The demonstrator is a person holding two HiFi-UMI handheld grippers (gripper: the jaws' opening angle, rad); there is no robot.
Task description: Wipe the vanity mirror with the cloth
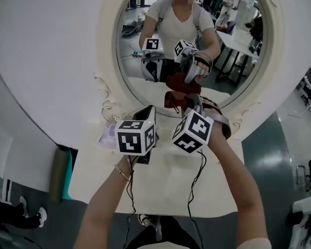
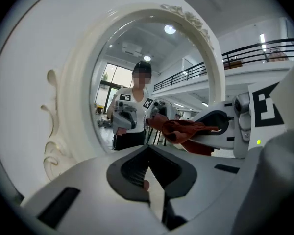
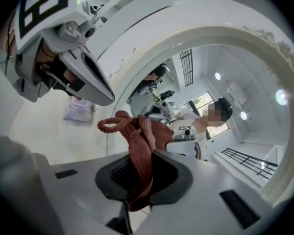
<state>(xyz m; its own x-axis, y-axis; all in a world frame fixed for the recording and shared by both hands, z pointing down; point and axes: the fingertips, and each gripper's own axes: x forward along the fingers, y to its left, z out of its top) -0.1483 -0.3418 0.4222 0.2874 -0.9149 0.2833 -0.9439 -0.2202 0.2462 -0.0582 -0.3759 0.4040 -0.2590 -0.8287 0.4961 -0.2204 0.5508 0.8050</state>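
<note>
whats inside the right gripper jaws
A red cloth, clamped by the right gripper, free end bunched up near the mirror. The part pinched deep in the jaws is covered.

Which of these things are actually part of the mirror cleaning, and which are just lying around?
In use:
vanity mirror
red cloth
right tongs, clamped on the cloth

Lying about:
flat packet on the table by the mirror's base
green object beside the table
left tongs, shut, holding nothing
</note>
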